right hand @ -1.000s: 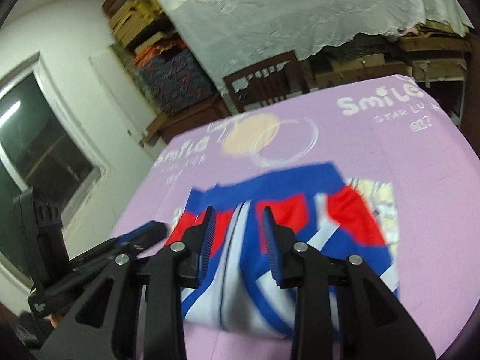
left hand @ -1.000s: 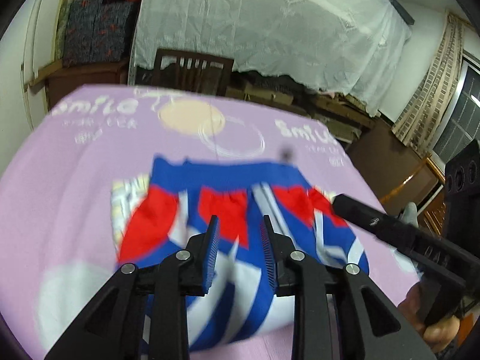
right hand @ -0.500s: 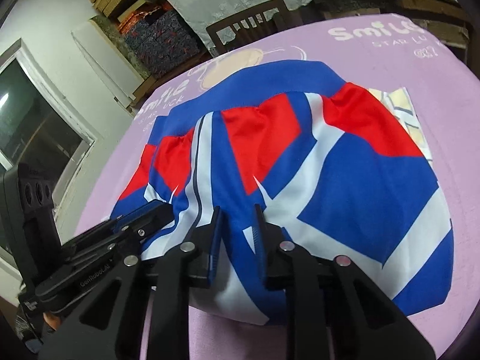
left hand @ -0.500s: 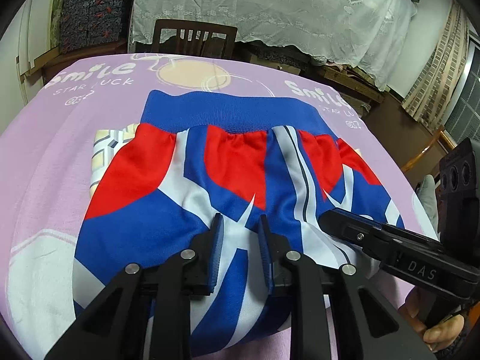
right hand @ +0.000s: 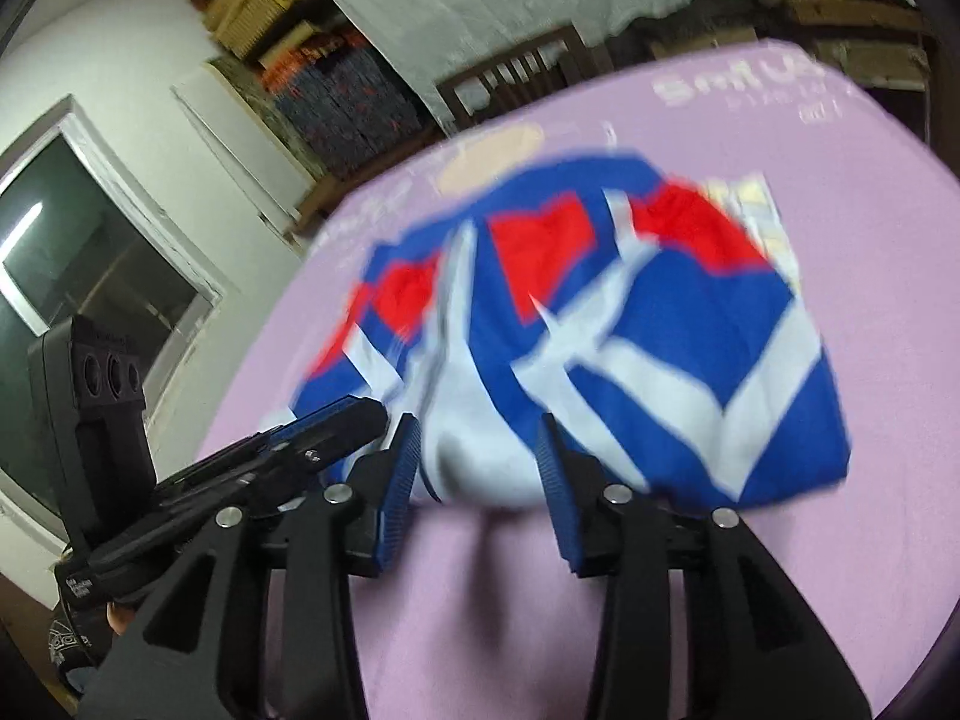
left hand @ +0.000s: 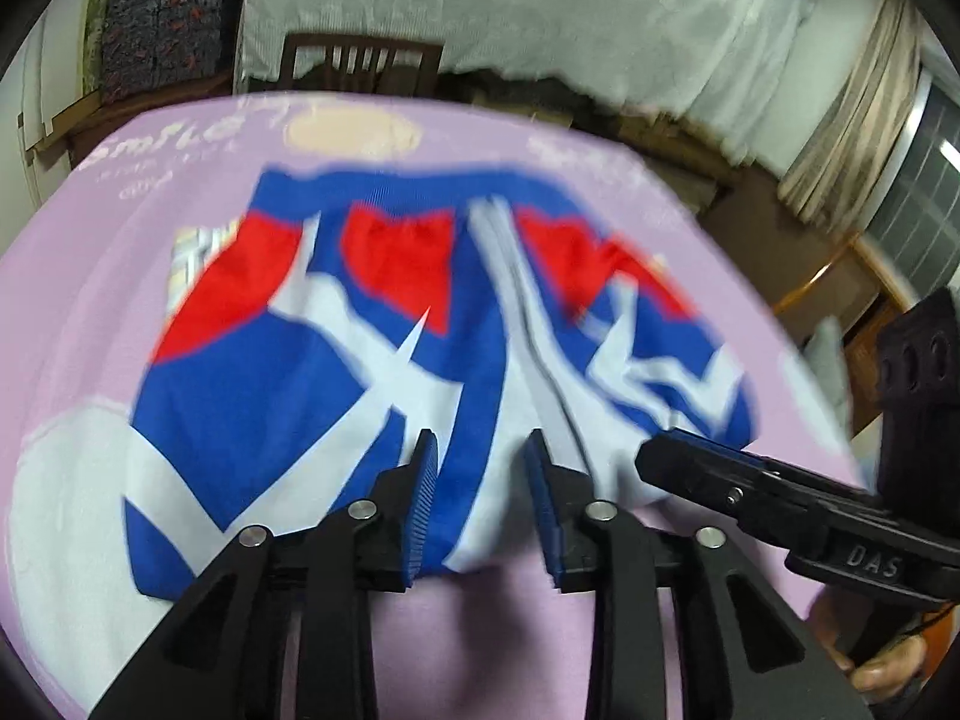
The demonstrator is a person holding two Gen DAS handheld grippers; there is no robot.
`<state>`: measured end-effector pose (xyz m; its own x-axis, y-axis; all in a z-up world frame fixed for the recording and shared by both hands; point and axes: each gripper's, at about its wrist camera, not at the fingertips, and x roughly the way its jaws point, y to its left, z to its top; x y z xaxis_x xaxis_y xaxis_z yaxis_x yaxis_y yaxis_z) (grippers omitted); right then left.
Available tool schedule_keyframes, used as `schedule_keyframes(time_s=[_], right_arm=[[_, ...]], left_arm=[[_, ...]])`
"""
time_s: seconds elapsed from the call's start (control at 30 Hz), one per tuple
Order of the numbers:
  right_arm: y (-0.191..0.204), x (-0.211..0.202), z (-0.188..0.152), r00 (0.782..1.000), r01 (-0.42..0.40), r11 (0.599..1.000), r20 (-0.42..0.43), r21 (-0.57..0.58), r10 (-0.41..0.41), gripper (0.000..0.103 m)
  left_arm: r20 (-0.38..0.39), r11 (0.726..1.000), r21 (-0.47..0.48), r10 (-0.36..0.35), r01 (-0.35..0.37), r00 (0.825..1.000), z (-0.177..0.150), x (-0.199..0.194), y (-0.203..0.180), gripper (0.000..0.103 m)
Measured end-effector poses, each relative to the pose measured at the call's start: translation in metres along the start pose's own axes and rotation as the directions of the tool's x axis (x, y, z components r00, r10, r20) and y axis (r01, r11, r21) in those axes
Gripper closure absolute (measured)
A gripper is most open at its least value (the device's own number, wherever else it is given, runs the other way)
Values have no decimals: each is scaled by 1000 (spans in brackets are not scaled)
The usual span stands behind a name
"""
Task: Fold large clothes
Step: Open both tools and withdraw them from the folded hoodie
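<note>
The folded red, white and blue fabric shorts (left hand: 420, 348) lie on the lilac printed tablecloth (left hand: 90, 276), mid-frame. Left gripper (left hand: 480, 450) and right gripper (right hand: 474, 432) have just been opening, both released, nothing between their jaws.

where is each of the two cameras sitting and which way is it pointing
Left wrist: rides on the left gripper, looking forward and down along its open fingers at the folded shorts on the purple cloth; the right gripper enters from the right, with a bit of hand.
Right wrist: rides on the right gripper, aimed the same way at the shorts' near edge; the left gripper shows at its left.
Shared: the shorts, purple cloth, wooden chair, and each other's gripper. Both jaws have just been opening.
</note>
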<state>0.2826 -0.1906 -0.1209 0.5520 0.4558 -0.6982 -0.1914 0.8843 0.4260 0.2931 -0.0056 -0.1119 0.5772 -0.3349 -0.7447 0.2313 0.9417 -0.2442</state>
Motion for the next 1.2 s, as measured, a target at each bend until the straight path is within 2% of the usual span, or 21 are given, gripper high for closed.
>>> schedule_keyframes(time_s=[0.03, 0.2, 0.27, 0.33, 0.47, 0.57, 0.7, 0.87, 1.03, 1.1, 1.2], right_arm=[[-6, 8, -3, 999, 13, 1000, -37, 20, -13, 64], [-4, 12, -6, 999, 33, 999, -28, -6, -34, 65], [-7, 3, -6, 1000, -6, 1000, -10, 22, 6, 64], [-11, -8, -5, 999, -47, 998, 27, 51, 46, 64], [-25, -27, 6, 992, -58, 992, 115, 111, 45, 61], [-42, -26, 11, 992, -73, 981, 116, 180, 52, 61], [-59, -22, 12, 993, -88, 962, 93, 259, 66, 61], [-61, -23, 15, 993, -82, 958, 105, 274, 55, 60], [-67, -33, 16, 988, -101, 952, 144, 290, 61, 55], [-72, -42, 13, 983, -115, 948, 172, 297, 65, 50], [-79, -55, 1, 979, -127, 933, 192, 337, 64, 49]], left_arm=[[4, 1000, 12, -1, 1, 1000, -1, 2, 1, 70], [-11, 999, -44, -31, 30, 999, 1, 0, 10, 72], [1, 995, -79, -54, 53, 999, 10, -5, 14, 72], [25, 996, -76, -41, 43, 999, 23, -11, 13, 72], [47, 996, -86, -5, 9, 999, 53, -4, 11, 72], [35, 994, -108, -22, 26, 999, 67, 12, 10, 72], [-8, 994, -105, -2, 1, 1000, 62, 43, 10, 72], [15, 996, -87, 3, -2, 1000, 57, 52, 14, 70], [14, 985, -169, -41, 43, 999, 54, 37, 22, 72], [33, 985, -160, -61, 66, 998, 51, 21, 22, 70], [52, 989, -138, -36, 43, 998, 45, 8, 23, 64]])
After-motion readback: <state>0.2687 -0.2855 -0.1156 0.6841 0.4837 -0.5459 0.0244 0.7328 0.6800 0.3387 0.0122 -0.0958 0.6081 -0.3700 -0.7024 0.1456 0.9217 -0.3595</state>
